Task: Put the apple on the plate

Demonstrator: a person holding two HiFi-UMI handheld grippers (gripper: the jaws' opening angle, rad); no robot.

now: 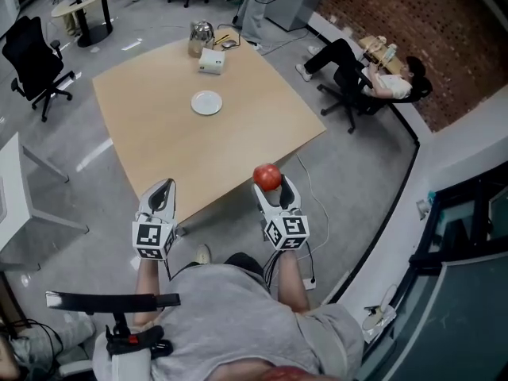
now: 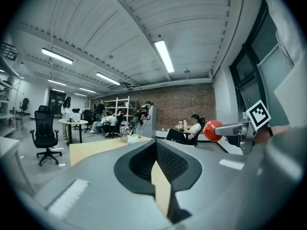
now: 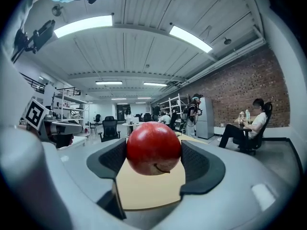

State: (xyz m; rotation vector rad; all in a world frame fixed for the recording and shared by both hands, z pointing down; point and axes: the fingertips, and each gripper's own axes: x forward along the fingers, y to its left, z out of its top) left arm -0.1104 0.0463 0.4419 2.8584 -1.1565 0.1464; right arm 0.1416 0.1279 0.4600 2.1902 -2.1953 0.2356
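Head view: the right gripper (image 1: 268,186) clamps a red round apple (image 1: 267,176) above the near edge of the light wooden square bench (image 1: 151,141). The small white round plate (image 1: 206,102) lies well apart from it, toward the bench's far side. The left gripper (image 1: 163,187) hovers at the same near edge.

Left gripper view: the jaws meet at their tips, with nothing between them.

Right gripper view: both dark pads (image 3: 197,163) press the apple's sides, its stem end turned downward.
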